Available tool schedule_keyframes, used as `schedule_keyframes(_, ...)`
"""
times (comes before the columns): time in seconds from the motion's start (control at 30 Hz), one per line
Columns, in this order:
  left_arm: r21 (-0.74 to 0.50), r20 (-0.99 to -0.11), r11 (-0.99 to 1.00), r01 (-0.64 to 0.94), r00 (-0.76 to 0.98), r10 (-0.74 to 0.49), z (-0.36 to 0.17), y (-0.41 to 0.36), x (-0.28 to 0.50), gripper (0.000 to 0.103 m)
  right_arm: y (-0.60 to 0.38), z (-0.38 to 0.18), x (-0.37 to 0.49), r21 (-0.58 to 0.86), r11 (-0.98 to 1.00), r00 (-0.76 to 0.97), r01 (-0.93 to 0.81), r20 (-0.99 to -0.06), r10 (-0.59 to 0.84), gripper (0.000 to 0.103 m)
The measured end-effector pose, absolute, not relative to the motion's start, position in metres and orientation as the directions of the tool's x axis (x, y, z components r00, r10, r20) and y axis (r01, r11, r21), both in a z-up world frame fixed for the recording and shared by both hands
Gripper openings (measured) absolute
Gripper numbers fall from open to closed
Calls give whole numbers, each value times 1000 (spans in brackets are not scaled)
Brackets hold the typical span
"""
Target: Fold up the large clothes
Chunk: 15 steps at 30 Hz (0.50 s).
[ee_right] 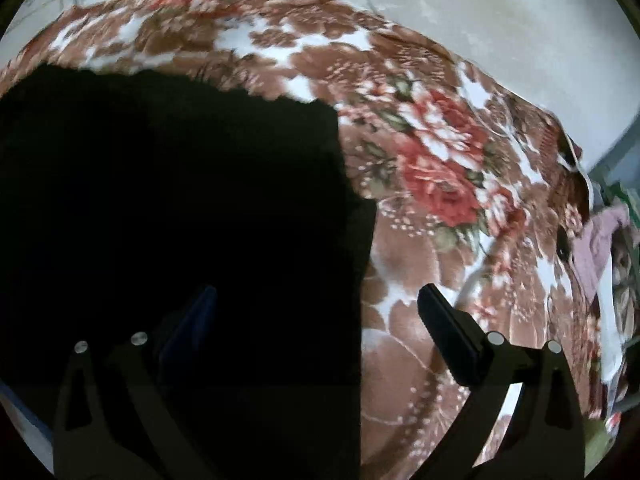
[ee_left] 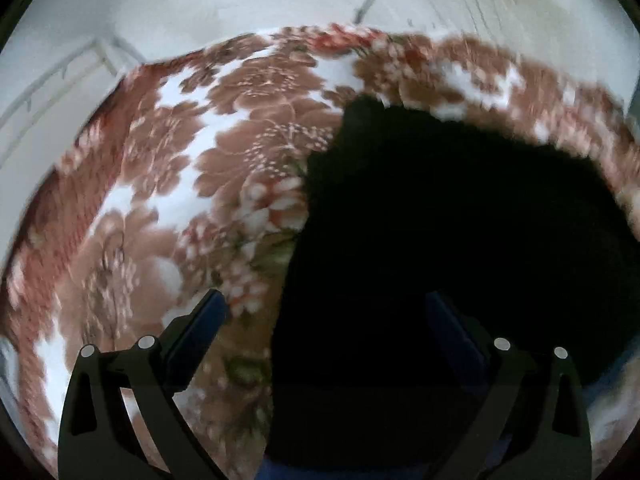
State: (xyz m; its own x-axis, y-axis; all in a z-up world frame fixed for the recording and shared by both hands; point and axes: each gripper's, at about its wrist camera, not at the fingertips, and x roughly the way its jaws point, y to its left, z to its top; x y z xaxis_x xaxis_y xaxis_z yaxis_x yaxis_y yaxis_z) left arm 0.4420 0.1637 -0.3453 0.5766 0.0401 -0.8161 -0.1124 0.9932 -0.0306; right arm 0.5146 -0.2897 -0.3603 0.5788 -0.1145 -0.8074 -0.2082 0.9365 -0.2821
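Matt black cloth garment (ee_left: 460,220), light-swallowing, fuzzy at the edges. Plush brown-and-white floral fleece blanket (ee_left: 168,168) beneath, soft-napped. Matt black plastic left gripper (ee_left: 326,312) and right gripper (ee_right: 316,304), with small shiny metal pins. Pale, scuffed, stained wall (ee_right: 500,20).

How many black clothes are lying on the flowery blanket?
1: a black garment lies on the flowery blanket. It sits right of the left gripper and left of the right gripper. Folds may hide more.

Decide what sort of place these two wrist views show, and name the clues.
Probably a bedroom at home: a plush brown-and-red floral blanket covers a bed-like surface, a black garment lies on it, and pale plastered walls stand close behind.
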Motion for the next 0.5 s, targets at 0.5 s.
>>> schedule_keyframes(0.5, -596, -709, 753, -278, 622, -332, -400, 97, 303, 97, -201, -329, 497, -37, 973, 533, -226, -841, 92, 98)
